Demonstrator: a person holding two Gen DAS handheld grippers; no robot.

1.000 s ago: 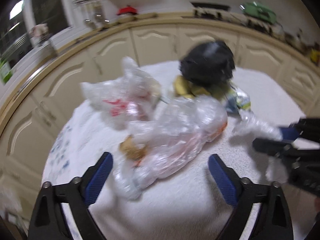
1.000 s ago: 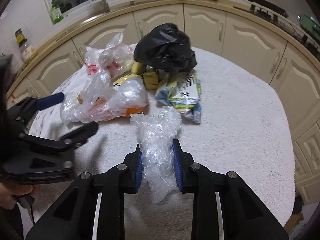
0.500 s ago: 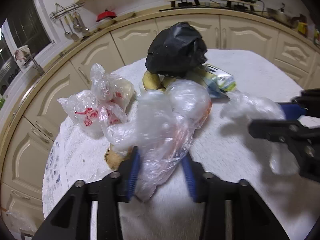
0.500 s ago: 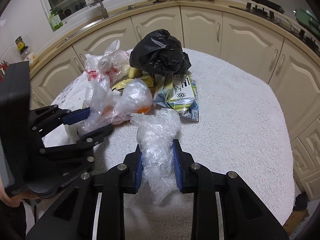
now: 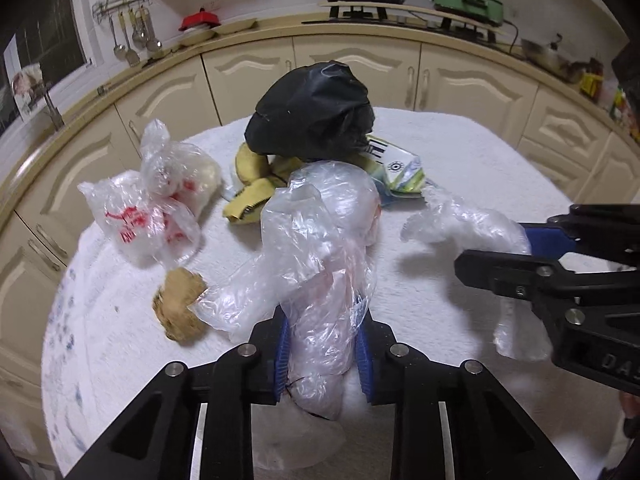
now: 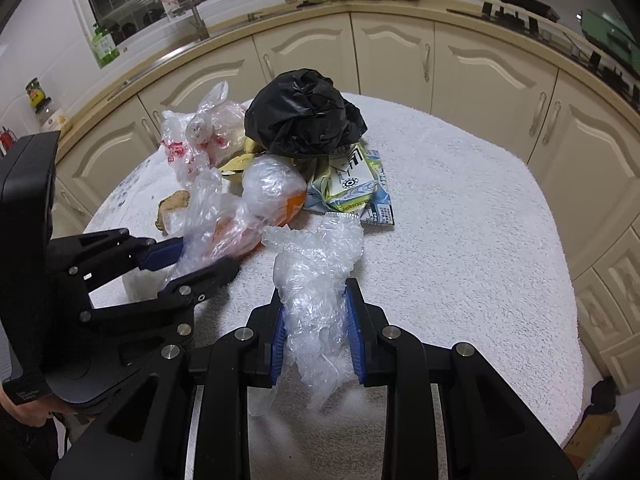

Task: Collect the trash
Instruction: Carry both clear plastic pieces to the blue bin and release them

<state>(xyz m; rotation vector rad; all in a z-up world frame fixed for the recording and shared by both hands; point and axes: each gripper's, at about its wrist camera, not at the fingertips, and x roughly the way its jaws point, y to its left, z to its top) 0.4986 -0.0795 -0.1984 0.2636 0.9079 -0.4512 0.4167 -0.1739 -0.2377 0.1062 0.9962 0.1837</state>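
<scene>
Left wrist view: left gripper (image 5: 322, 350) pinching clear bag (image 5: 320, 248), lifted off table (image 5: 460, 152). Left on table: black bag (image 5: 312, 110) at 12 o'clock, banana peel (image 5: 250, 184), red-print bag (image 5: 144, 208) at 10.

Right wrist view: right gripper (image 6: 318, 338) clamped on crumpled plastic wrap (image 6: 316, 280). Carton (image 6: 352, 188) at 12 uncollected. No bin visible; task partway.

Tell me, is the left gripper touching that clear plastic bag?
Touching: the left wrist view shows the left gripper clamped on the clear plastic bag.
</scene>
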